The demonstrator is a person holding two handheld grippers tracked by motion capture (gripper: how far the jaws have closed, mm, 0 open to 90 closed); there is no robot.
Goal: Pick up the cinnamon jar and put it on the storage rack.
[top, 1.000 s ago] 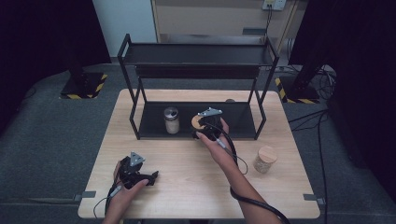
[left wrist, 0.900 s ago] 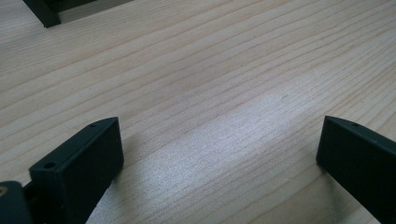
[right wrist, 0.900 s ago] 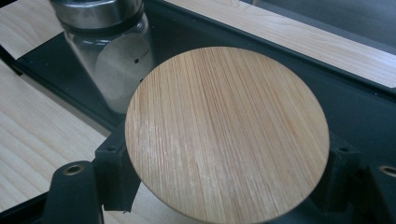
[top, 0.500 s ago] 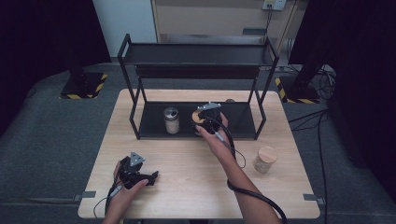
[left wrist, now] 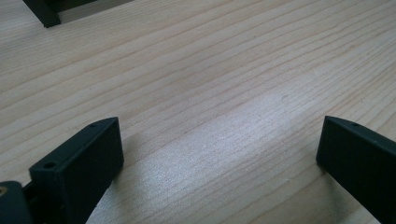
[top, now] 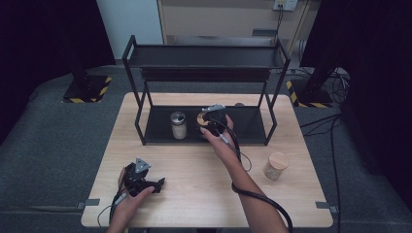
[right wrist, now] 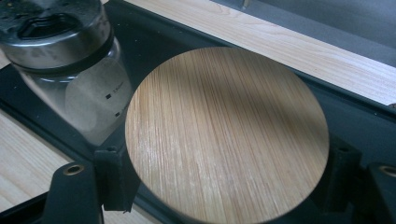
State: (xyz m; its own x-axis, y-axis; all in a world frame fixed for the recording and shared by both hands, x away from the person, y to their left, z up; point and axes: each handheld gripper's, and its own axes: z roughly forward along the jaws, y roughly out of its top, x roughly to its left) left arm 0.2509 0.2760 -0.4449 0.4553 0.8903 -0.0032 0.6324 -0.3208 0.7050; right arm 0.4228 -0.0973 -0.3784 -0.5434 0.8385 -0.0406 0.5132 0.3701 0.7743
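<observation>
Near the table's front edge the left gripper (top: 154, 184) rests idle, jaws wide with nothing between them, and a second wood-lidded jar (top: 275, 166) waits at the near right (presumably next). Farther in, the right gripper (top: 208, 122) clamps a wood-lidded jar (right wrist: 226, 135) over the rack's bottom shelf (top: 252, 125), just right of the metal-lidded jar (top: 178, 125); setting down and release remain.

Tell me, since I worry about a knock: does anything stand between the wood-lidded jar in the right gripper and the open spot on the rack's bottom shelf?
Nothing visible blocks it. The right gripper holds the wood-lidded jar over the bottom shelf. The metal-lidded jar stands close beside it on that shelf, so a sideways drift could touch it.
</observation>
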